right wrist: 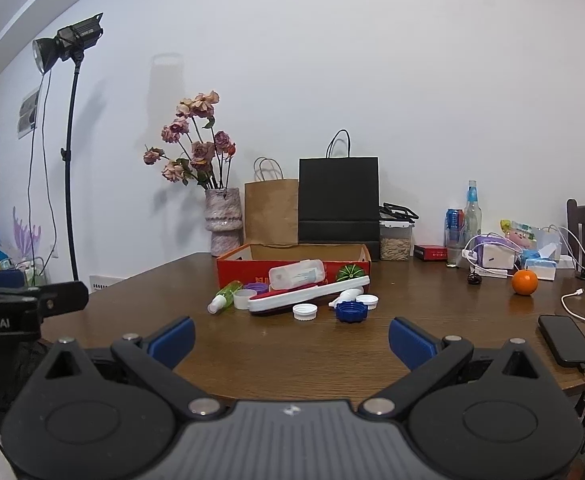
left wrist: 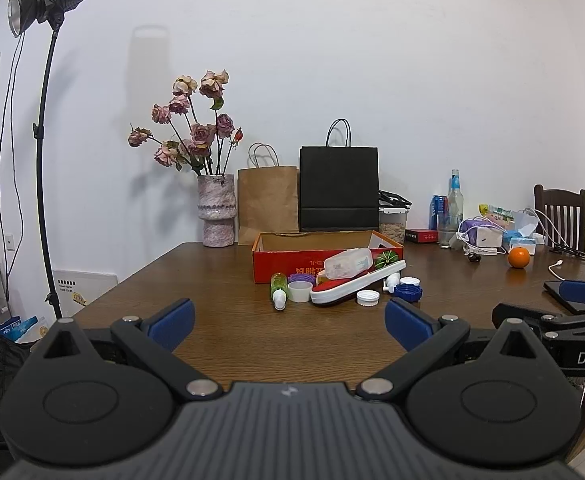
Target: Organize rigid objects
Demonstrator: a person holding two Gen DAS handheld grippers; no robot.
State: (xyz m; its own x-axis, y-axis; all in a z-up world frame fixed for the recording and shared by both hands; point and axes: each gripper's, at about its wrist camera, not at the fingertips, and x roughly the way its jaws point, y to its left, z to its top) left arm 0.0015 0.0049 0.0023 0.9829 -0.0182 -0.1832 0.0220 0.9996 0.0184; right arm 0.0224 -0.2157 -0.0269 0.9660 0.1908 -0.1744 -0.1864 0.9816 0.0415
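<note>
A red cardboard box stands open on the wooden table. In front of it lies a pile: a red and white tray, a clear plastic case, a green striped ball, a green spray bottle, white caps and a blue cap. My left gripper is open and empty, well short of the pile. My right gripper is open and empty, also short of it.
A vase of dried roses, a brown bag and a black bag stand behind the box. An orange, bottles, a black phone and cables lie at the right. A light stand is at the left.
</note>
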